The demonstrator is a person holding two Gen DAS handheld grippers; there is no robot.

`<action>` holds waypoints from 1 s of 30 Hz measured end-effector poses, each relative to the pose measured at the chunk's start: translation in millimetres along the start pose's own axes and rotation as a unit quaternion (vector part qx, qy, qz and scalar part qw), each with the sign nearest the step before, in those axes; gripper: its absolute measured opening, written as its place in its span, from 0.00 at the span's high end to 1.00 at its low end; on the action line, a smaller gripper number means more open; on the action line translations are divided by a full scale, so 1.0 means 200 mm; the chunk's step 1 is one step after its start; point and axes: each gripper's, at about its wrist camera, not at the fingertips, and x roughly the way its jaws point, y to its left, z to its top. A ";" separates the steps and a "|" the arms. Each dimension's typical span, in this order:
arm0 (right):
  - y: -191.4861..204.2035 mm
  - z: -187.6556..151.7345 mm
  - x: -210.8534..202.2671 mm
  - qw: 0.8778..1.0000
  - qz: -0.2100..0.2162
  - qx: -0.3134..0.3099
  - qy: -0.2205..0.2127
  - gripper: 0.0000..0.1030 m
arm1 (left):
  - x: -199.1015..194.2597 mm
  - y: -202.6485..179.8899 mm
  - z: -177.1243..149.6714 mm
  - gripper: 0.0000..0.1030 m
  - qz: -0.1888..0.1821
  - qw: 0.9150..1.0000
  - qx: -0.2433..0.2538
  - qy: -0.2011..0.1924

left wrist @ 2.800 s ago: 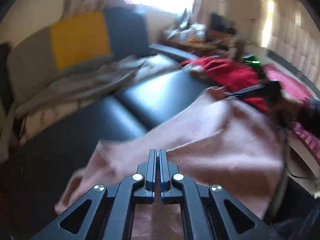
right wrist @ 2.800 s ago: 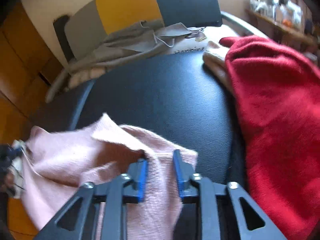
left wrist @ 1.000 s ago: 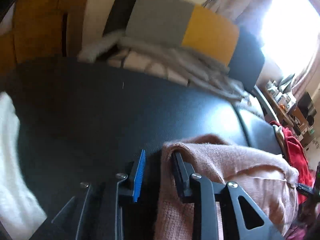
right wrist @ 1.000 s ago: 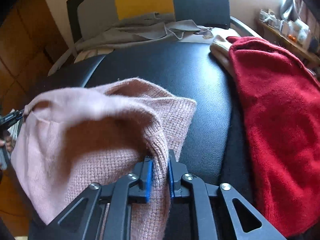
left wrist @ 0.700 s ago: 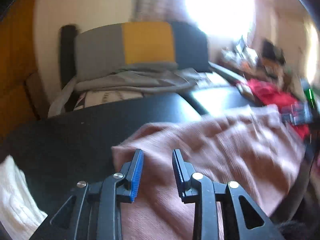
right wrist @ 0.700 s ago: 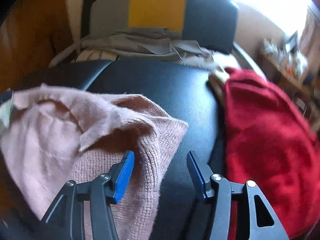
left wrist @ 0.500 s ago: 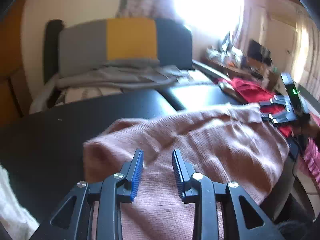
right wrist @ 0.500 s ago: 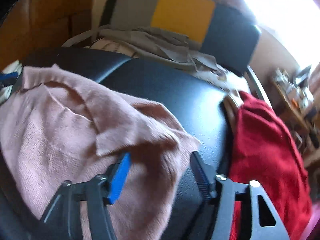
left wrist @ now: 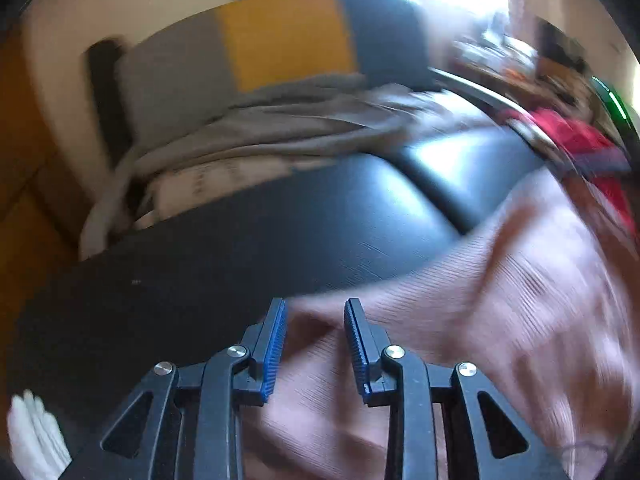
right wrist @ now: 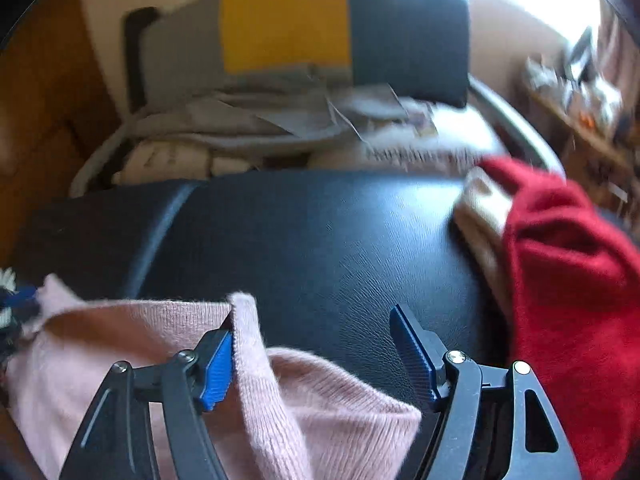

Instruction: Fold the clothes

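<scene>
Currently, the pink sweater is seen lying crumpled on the near edge of the black padded surface. The right gripper is seen with its jaws opening wide; a fold of the sweater rises against its left pad, but nothing is clamped. The left gripper is held partly open over the sweater's blurred edge, gripping nothing. A red garment is piled well to the right.

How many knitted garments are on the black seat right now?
2 for sure: the pink sweater lies at the near edge under both cameras; the red sweater is heaped on the black seat's right side. Something tan peeks from beneath the red one, possibly a third.
</scene>
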 end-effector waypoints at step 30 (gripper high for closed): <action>0.25 -0.31 -0.25 0.977 0.064 -0.189 0.071 0.90 | -0.21 -0.39 -0.19 0.96 -0.220 0.959 0.179 0.011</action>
